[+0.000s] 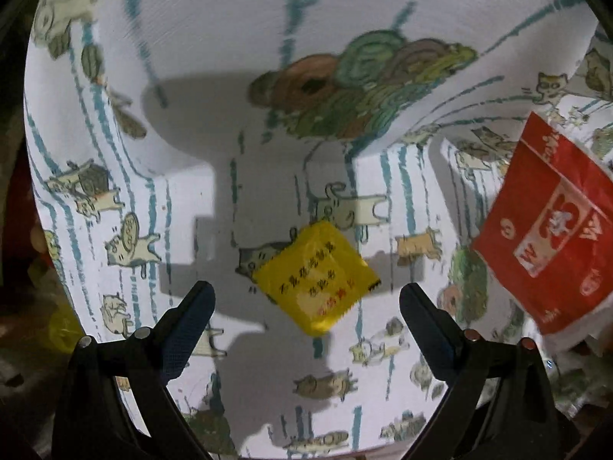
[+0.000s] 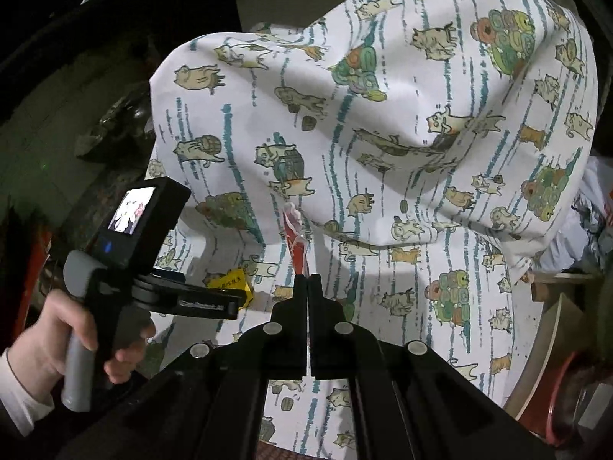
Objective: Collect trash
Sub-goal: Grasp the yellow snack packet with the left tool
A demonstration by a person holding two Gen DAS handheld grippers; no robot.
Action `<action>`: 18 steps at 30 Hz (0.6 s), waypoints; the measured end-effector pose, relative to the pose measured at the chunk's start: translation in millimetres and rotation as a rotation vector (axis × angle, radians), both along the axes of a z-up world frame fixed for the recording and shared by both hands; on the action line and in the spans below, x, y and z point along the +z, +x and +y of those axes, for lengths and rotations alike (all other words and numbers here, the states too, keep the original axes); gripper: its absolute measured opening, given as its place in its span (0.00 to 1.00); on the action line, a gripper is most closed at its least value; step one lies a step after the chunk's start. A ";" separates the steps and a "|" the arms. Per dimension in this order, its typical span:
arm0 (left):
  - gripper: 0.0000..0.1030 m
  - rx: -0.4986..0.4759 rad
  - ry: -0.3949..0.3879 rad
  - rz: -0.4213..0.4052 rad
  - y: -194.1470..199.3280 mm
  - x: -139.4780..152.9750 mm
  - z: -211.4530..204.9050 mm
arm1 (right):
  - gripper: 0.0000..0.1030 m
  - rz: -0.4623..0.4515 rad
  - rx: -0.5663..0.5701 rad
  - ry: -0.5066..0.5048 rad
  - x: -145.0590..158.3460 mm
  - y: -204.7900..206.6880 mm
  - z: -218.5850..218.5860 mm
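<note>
The left gripper point(image 1: 306, 303) pointed down at a cat-printed cloth point(image 1: 214, 23), its fingers point(image 1: 191, 322) spread wide with nothing between them. Just beyond the fingertips, centred in the gap, a yellow packet point(image 1: 316, 276) lay flat on the cloth, turned corner-on like a diamond, with printed characters across its face. The fingers had not touched it. To the right in that view, a red wrapper point(image 1: 551, 222) with white printing hung above the cloth, tilted and slightly blurred.

In the right wrist view, the right gripper point(image 2: 308, 278) had its fingers pressed together, pinching the lower end of the red wrapper point(image 2: 295, 237), which stood up from the fingertips as a thin crumpled strip seen edge-on. To the left, a hand point(image 2: 57, 329) with a white sleeve gripped the grey handle of the left gripper point(image 2: 233, 299), whose camera screen glowed on its back. A corner of the yellow packet point(image 2: 230, 280) showed just past that tool's black arm.

Farther off, the cloth point(image 2: 383, 96) rose in a humped fold over something hidden beneath it. Dark, cluttered surroundings lay beyond its edges, too dim to make out.
</note>
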State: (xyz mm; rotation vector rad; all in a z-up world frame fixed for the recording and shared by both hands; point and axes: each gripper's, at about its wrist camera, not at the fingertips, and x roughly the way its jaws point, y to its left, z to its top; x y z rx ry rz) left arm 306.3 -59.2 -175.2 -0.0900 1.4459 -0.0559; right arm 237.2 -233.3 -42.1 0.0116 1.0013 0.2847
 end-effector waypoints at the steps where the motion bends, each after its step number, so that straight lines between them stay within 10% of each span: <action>1: 0.95 -0.008 0.024 -0.010 0.7 -1.3 -5.1 | 0.01 -0.007 -0.003 0.006 0.2 0.4 -2.1; 11: 0.95 -0.074 0.089 0.004 11.4 -31.5 -38.7 | 0.01 -0.045 -0.062 -0.018 6.4 2.2 -22.8; 15: 0.41 -0.106 0.097 -0.021 6.9 -17.4 -47.6 | 0.01 -0.055 -0.092 -0.031 9.8 -0.9 -31.7; 18: 0.25 -0.133 0.059 -0.005 2.9 -14.0 -45.8 | 0.01 -0.047 -0.105 0.014 14.4 -2.9 -38.4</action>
